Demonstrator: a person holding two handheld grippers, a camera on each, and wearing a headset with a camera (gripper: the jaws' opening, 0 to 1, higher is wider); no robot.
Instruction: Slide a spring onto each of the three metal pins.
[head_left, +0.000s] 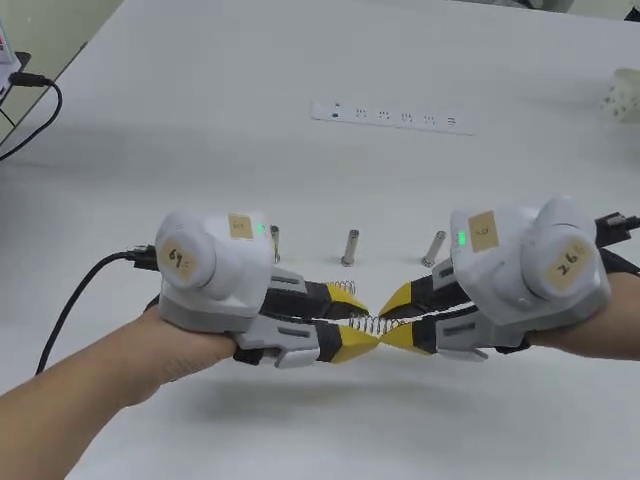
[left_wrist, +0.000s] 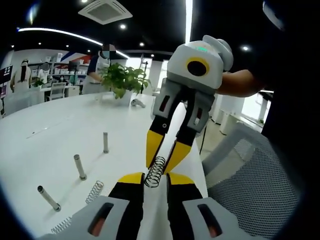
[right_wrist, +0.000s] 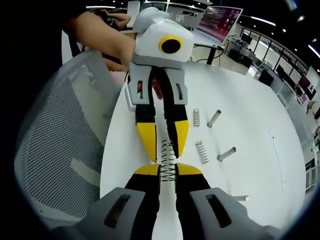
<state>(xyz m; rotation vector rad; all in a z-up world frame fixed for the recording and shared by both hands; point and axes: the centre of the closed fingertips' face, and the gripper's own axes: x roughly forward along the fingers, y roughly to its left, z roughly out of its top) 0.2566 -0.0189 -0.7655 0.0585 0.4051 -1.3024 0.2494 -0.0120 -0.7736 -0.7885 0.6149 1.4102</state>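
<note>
The left claw (left_wrist: 156, 179) and the right claw (right_wrist: 168, 171) meet tip to tip above the white tabletop (head_left: 300, 70). Each is closed on one end of the same spring (head_left: 375, 323), which spans the small gap between them. Just beyond, three metal pins (head_left: 350, 247) stand in a row, bare. Two loose springs (right_wrist: 201, 151) lie on the tabletop near the pins.
</note>
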